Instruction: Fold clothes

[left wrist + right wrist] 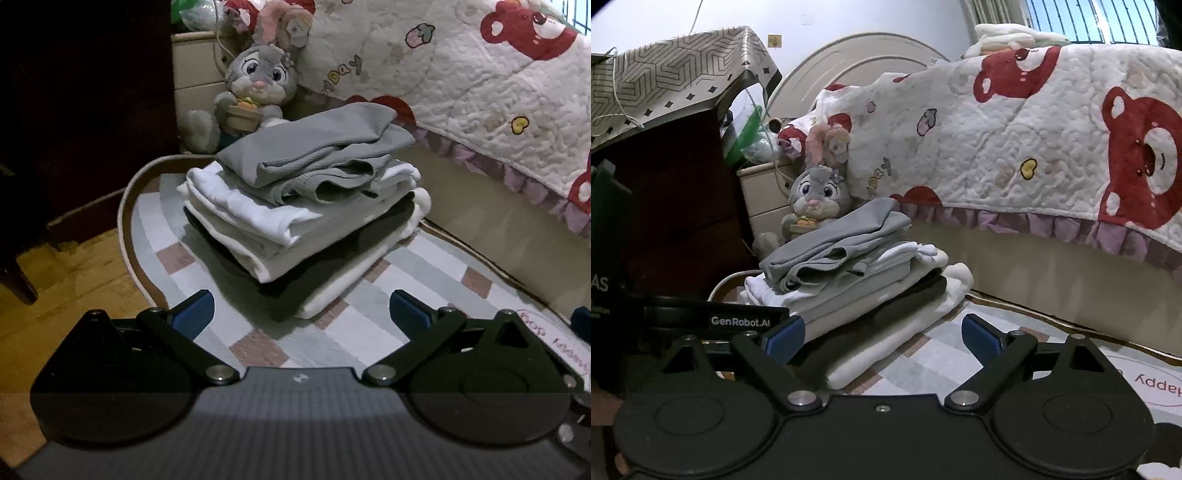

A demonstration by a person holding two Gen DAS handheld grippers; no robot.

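Two wrist views cover this moment; I take them in order.

Left wrist view: my left tool (pixel 301 312) is released, its blue pads spread wide with nothing between them. It hovers low over the checked rug (pixel 424 266), just in front of the stack of folded clothes (pixel 303 225). A grey ribbed garment (pixel 317 151) lies on top, white layers and one dark layer beneath. That grey piece is loosely folded, its front edge gaping. A plush rabbit (pixel 255 81) sits behind the stack, and the bed quilt (pixel 480 85) hangs to the right.

Right wrist view: my right tool (pixel 882 334) is likewise released and empty, its left pad close to the lower front corner of the stack (pixel 864 295); I cannot tell whether it touches. The grey garment (pixel 834 240) sits askew on the white layers. The other tool's body (pixel 713 317) shows at the left.

I judge the step in hand to be squaring the pile. To do it well, I should approach level, press both sides inward together, and flatten the grey top without dragging lower layers off the rug.
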